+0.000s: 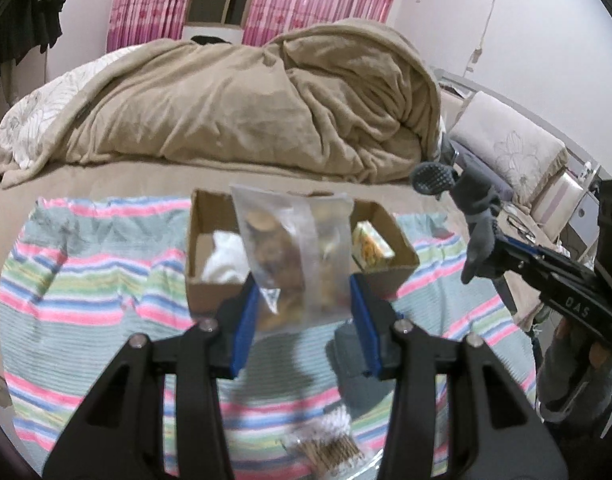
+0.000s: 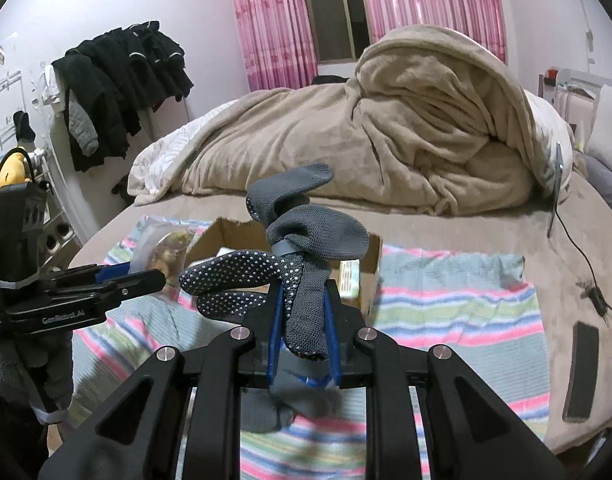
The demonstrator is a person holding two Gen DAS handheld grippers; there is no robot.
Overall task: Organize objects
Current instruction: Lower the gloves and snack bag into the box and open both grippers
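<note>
My left gripper (image 1: 304,312) is shut on a clear plastic snack bag (image 1: 294,256) and holds it upright just in front of an open cardboard box (image 1: 210,292). The box holds a white cloth (image 1: 226,258) and a small yellow carton (image 1: 371,246). My right gripper (image 2: 304,316) is shut on a bundle of grey dotted socks (image 2: 306,240) and holds it above the box (image 2: 369,280). The left gripper with the snack bag (image 2: 166,252) shows at the left of the right wrist view. The right gripper with the socks (image 1: 479,216) shows at the right of the left wrist view.
The box stands on a striped cloth (image 1: 86,280) spread on a bed. A pack of cotton swabs (image 1: 325,448) lies near my left gripper. A heaped beige blanket (image 1: 246,108) fills the far bed. A black phone (image 2: 581,372) and cable (image 2: 585,264) lie at right.
</note>
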